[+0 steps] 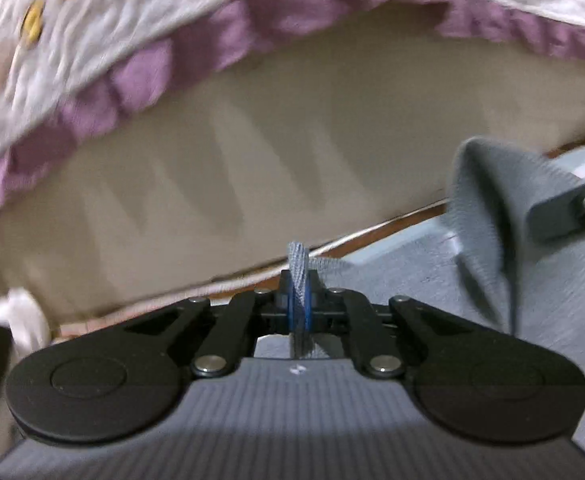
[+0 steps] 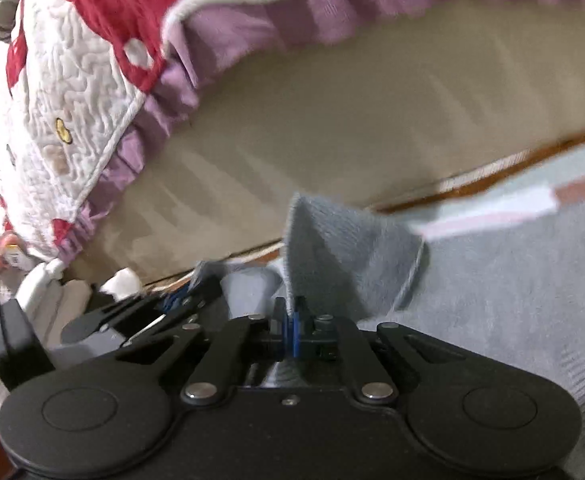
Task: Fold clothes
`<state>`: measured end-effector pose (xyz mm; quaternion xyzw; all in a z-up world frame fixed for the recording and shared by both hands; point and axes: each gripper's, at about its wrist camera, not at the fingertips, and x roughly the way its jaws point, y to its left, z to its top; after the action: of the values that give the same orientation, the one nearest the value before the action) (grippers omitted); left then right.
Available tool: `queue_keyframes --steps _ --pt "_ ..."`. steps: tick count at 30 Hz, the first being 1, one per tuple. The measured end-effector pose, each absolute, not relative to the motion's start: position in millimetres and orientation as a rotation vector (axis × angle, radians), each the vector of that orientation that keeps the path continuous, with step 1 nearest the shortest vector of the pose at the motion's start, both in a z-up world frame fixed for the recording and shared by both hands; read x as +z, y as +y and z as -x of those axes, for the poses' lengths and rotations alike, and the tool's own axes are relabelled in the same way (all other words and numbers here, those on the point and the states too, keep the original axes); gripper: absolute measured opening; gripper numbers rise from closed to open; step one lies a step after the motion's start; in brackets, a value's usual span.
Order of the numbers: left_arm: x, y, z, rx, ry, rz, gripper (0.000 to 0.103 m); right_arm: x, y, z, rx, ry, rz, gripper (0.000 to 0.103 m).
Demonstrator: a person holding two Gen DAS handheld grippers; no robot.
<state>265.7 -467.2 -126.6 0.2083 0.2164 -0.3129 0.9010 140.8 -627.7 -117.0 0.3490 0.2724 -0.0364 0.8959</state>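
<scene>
We hold grey knit garment (image 1: 488, 208) by 2 edge pinches: left gripper (image 1: 299, 300) clamped on fabric, right gripper (image 2: 292, 320) likewise. Soft, light, droopy; edges grip best.

Grey garment (image 1: 392, 288): ribbed knit cloth, matt, slightly fuzzy along its raised fold.
Left gripper (image 1: 299, 304): matt black plastic links, smooth round discs, bright polished metal rivets, blue pads.
Right gripper (image 2: 292, 330): same matt black plastic, shiny metal pins, blue pad faces.
Quilt (image 2: 88, 120): white stitched cloth, puckered and rough, red patches, lilac gathered frill with a faint sheen.
Mattress side (image 1: 252, 152): beige woven fabric, matt, smooth.
Floor strip (image 2: 492, 176): glossy brown wood.
</scene>
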Motion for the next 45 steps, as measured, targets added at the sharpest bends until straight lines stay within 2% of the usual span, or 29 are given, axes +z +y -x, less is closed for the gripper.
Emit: queue_keyframes --steps 5,11,12,14,15,17,20,22,24,27,29,34,37,38,39,40,42,45 --pt "-136 -450 -287 -0.692 0.581 -0.192 0.005 -111 -621 -160 -0.126 0.641 -0.680 0.004" --pt "-135 -433 -271 -0.596 0.556 -0.232 0.005 -112 -606 -179 -0.256 0.805 -0.475 0.006" --pt "-135 -429 -268 -0.582 0.561 -0.221 0.005 -113 -600 -178 -0.277 0.849 -0.362 0.013" --pt "-136 -421 -263 -0.554 0.569 -0.199 0.005 -117 -593 -174 -0.283 0.920 -0.218 0.015" --pt "-137 -420 -262 -0.550 0.577 -0.185 0.005 -117 -590 -173 -0.276 0.928 -0.167 0.023" --pt "-140 -418 -260 -0.542 0.593 -0.156 0.005 -111 -588 -172 -0.227 0.870 -0.085 0.034" --pt "-147 -403 -262 -0.549 0.622 -0.113 0.005 -101 -584 -171 -0.155 0.780 0.036 0.036" --pt "-152 -392 -261 -0.544 0.643 -0.075 0.005 -95 -581 -171 -0.107 0.719 0.116 0.049" --pt "-152 -381 -256 -0.540 0.651 -0.046 0.005 -89 -579 -171 -0.059 0.657 0.195 0.053" --pt "-150 -376 -252 -0.540 0.642 -0.049 0.005 -82 -574 -171 0.019 0.585 0.306 0.052" --pt "-150 -377 -254 -0.538 0.646 -0.050 0.005 -90 -563 -177 0.106 0.662 0.348 0.052" --pt "-147 -373 -256 -0.537 0.666 -0.010 0.005 -111 -539 -193 0.304 0.845 0.432 0.043" --pt "-147 -373 -254 -0.539 0.659 -0.020 0.005 -131 -554 -210 0.227 0.903 0.329 0.042" --pt "-147 -373 -253 -0.542 0.657 -0.022 0.005 -137 -558 -216 0.201 0.922 0.294 0.033" --pt "-146 -373 -254 -0.543 0.657 -0.021 0.005 -141 -563 -222 0.180 0.930 0.259 0.015" --pt "-146 -372 -255 -0.545 0.658 -0.013 0.005 -139 -567 -229 0.168 0.917 0.223 0.006" --pt "-143 -372 -255 -0.548 0.648 0.014 0.005 -133 -576 -242 0.132 0.881 0.165 0.005" --pt "-129 -374 -250 -0.600 0.536 0.088 0.006 -108 -582 -258 0.005 0.744 0.168 0.005"
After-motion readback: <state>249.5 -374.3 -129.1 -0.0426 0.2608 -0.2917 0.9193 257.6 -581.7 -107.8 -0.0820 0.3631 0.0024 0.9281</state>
